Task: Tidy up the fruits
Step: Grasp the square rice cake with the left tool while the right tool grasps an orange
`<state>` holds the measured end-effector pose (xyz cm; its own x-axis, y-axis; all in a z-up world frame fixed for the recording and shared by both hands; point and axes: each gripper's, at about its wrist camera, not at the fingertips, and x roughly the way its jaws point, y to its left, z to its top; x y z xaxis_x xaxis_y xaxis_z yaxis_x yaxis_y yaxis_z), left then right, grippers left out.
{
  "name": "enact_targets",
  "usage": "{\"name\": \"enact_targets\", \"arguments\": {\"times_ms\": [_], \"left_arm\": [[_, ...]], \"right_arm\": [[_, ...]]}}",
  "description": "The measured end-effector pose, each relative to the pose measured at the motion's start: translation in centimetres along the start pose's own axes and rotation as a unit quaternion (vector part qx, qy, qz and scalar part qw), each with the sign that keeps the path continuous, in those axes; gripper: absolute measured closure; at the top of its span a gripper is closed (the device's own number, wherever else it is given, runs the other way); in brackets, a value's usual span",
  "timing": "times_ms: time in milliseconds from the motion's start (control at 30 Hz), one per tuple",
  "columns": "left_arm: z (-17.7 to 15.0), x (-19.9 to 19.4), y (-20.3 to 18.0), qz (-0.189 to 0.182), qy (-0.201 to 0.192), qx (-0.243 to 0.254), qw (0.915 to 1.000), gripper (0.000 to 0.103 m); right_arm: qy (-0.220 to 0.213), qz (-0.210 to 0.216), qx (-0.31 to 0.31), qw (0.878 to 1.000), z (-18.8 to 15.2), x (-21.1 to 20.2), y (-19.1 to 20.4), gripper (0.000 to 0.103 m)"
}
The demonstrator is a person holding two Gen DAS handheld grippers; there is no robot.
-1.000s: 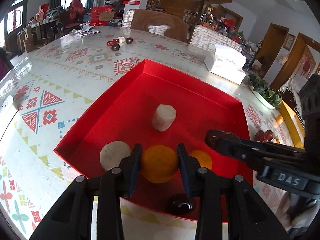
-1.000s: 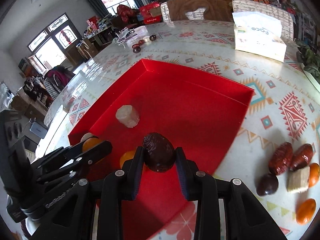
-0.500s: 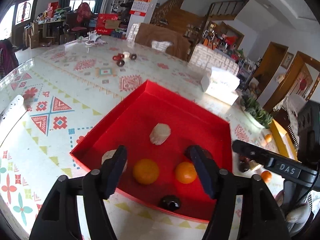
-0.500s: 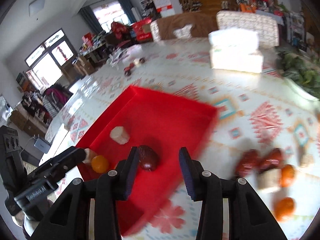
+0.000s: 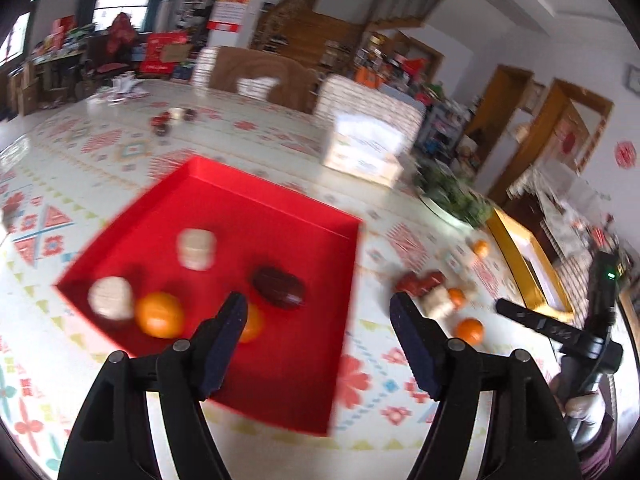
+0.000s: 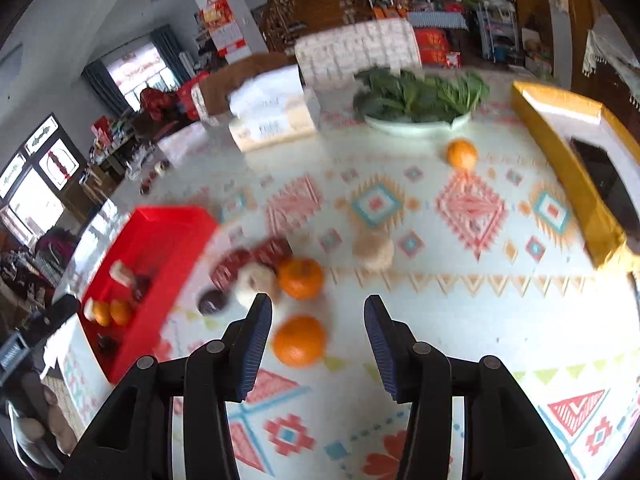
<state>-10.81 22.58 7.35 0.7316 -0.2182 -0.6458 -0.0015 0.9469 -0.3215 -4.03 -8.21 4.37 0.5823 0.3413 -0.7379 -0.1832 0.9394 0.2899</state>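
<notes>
Right gripper (image 6: 318, 334) fingers opening, empty, an orange (image 6: 299, 341) on the table just beyond, nearer the left finger.

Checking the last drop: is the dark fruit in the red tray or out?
In. The dark fruit lies on the floor of the red tray, apart from both grippers.

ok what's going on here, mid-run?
A person with a tool in each hand is sorting fruit into the red tray. Both tools are empty, jaws opening. The tray holds oranges, pale pieces and a dark fruit. The right tool hangs over the loose pile on the table, nearest an orange. The left tool sits above the tray's near right edge.
</notes>
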Motion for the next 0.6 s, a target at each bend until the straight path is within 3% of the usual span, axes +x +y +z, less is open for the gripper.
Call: {"name": "enact_targets", "arguments": {"times_ms": [133, 267, 400, 600], "left_arm": [[-0.8, 2.3, -3.7, -0.02, 0.03, 0.034, 0.9988, 0.03], [-1.3, 4.0, -5.7, -0.017, 0.046, 0.053, 0.9974, 0.03], [-1.5, 5.4, -7.8, -0.016, 0.053, 0.082, 0.9951, 0.03], [-1.4, 7.8, -10.4, -0.026, 0.066, 0.114, 0.991, 0.03]], "right_arm": [[0.022, 0.016, -0.019, 0.999, -1.0, 1.9, 0.1, 0.05], [0.025, 0.022, -0.05, 0.998, -1.5, 2.9, 1.4, 0.051], [0.026, 0.034, -0.067, 0.997, -1.9, 3.4, 2.0, 0.064], [0.028, 0.03, -0.086, 0.995, -2.7, 2.6, 1.9, 0.065]]}}
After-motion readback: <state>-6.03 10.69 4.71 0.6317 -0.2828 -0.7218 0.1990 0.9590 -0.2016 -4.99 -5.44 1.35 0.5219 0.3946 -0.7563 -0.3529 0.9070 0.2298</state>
